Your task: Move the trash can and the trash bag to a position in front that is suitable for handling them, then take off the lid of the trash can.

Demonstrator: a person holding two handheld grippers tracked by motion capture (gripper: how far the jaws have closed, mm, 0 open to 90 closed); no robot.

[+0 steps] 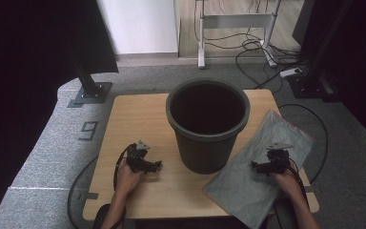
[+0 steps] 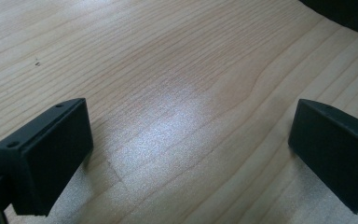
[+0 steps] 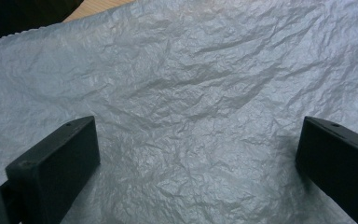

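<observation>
Both our grippers sit low on the worktop (image 1: 138, 109), either side of the bin (image 1: 207, 126).

Our right gripper (image 1: 265, 166) hovers over the crinkled grey bag (image 1: 252, 186), lying flat at the worktop's right edge just beside the bin, jaws spread wide and holding nothing. Our left gripper (image 1: 148, 165) rests over bare wood, jaws equally wide.
</observation>
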